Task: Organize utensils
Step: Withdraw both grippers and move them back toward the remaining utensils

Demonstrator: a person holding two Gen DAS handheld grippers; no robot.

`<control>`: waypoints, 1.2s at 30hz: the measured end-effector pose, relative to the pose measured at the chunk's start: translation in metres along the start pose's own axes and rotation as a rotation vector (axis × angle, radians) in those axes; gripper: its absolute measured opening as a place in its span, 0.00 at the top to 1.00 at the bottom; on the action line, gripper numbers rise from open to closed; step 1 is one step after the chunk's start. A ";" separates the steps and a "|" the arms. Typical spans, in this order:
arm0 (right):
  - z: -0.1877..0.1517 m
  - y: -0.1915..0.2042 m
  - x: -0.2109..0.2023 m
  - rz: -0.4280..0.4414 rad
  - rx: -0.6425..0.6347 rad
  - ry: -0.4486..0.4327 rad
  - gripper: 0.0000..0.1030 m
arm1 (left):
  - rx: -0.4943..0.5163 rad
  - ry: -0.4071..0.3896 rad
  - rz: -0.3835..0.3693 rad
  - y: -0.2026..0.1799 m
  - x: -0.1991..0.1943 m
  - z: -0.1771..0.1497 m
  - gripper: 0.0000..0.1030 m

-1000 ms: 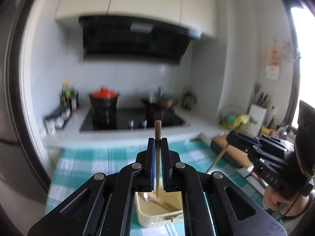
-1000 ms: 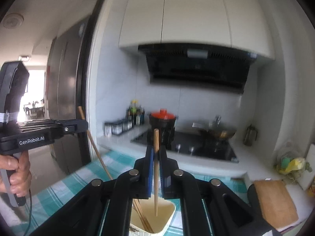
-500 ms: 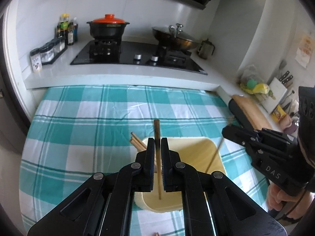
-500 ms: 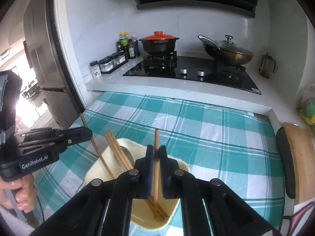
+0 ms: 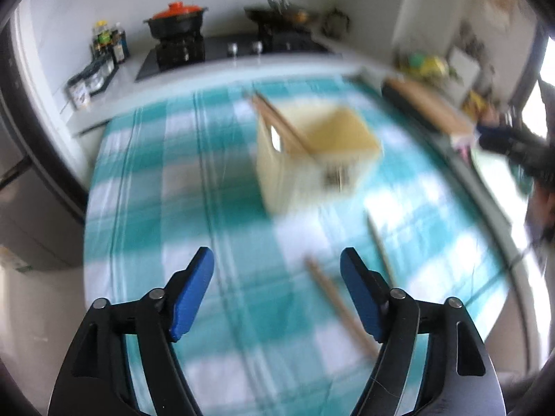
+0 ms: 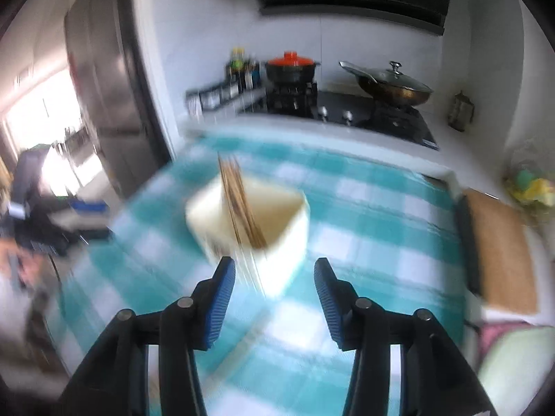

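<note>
With both claws, the left gripper (image 5: 276, 289) and right gripper (image 6: 274, 294), gaping apart and empty, loose chopsticks (image 5: 338, 306) are lying at five o'clock of the holder (image 5: 314, 157), needing a low, lengthwise-centred pinch.
</note>
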State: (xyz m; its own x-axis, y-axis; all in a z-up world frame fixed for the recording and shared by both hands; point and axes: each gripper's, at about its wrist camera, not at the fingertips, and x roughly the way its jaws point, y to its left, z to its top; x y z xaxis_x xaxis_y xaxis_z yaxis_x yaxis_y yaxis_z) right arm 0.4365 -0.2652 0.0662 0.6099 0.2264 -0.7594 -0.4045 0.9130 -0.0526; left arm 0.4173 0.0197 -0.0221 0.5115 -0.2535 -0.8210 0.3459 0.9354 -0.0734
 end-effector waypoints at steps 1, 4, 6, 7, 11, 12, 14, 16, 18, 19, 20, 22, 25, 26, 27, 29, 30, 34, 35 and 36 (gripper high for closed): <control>-0.023 0.005 -0.009 -0.042 -0.045 0.035 0.53 | 0.000 0.021 0.001 -0.003 -0.002 -0.020 0.24; -0.085 0.025 -0.026 -0.179 -0.186 0.097 0.53 | -0.041 0.064 -0.015 -0.015 0.000 -0.080 0.24; -0.122 0.036 -0.031 -0.227 -0.196 0.105 0.53 | -0.089 0.065 -0.014 -0.027 0.006 -0.114 0.24; -0.144 0.041 -0.031 -0.227 -0.148 0.100 0.53 | -0.121 0.062 -0.017 -0.032 0.008 -0.125 0.24; -0.200 0.053 -0.024 -0.129 0.095 0.049 0.53 | -0.269 0.035 -0.085 -0.047 0.019 -0.155 0.24; -0.209 0.059 -0.020 -0.125 0.131 0.033 0.53 | -0.273 0.042 -0.070 -0.054 0.024 -0.158 0.24; -0.222 0.068 -0.012 -0.142 0.182 0.007 0.53 | -0.240 0.051 -0.046 -0.063 0.027 -0.157 0.24; -0.229 0.080 -0.007 -0.144 0.205 -0.009 0.53 | -0.214 0.025 -0.010 -0.071 0.025 -0.156 0.24; -0.229 0.087 -0.004 -0.125 0.212 -0.021 0.53 | -0.215 -0.005 -0.002 -0.075 0.022 -0.154 0.24; -0.228 0.089 -0.002 -0.106 0.216 -0.019 0.53 | -0.219 -0.011 -0.003 -0.075 0.022 -0.155 0.22; -0.227 0.091 -0.001 -0.092 0.218 -0.014 0.53 | -0.224 -0.015 -0.004 -0.075 0.022 -0.155 0.21; -0.229 0.094 0.002 -0.083 0.224 -0.010 0.53 | -0.236 -0.022 -0.002 -0.075 0.027 -0.155 0.20; -0.228 0.096 0.009 -0.076 0.228 0.001 0.53 | -0.257 -0.027 0.003 -0.077 0.039 -0.152 0.20; -0.229 0.097 0.010 -0.077 0.227 0.000 0.53 | -0.257 -0.025 0.005 -0.079 0.042 -0.152 0.20; -0.228 0.100 0.010 -0.085 0.221 -0.006 0.53 | -0.252 -0.018 0.017 -0.081 0.046 -0.150 0.20; -0.229 0.103 0.007 -0.100 0.210 -0.022 0.53 | -0.238 -0.020 0.035 -0.085 0.048 -0.150 0.20; -0.229 0.103 0.006 -0.105 0.205 -0.030 0.53 | -0.226 -0.022 0.046 -0.087 0.049 -0.150 0.20; -0.226 0.102 -0.008 -0.185 0.149 -0.064 0.53 | -0.216 -0.015 0.055 -0.088 0.050 -0.152 0.19; -0.224 0.100 -0.015 -0.234 0.117 -0.079 0.53 | -0.218 -0.013 0.057 -0.087 0.050 -0.153 0.19; -0.221 0.096 -0.024 -0.291 0.081 -0.099 0.53 | -0.220 -0.012 0.060 -0.086 0.050 -0.153 0.19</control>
State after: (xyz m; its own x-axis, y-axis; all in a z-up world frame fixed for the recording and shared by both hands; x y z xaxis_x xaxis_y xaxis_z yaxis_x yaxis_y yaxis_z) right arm 0.2325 -0.2583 -0.0638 0.7571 -0.0198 -0.6530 -0.1504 0.9674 -0.2038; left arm 0.2922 -0.0359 -0.1436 0.5360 -0.1974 -0.8208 0.1353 0.9798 -0.1472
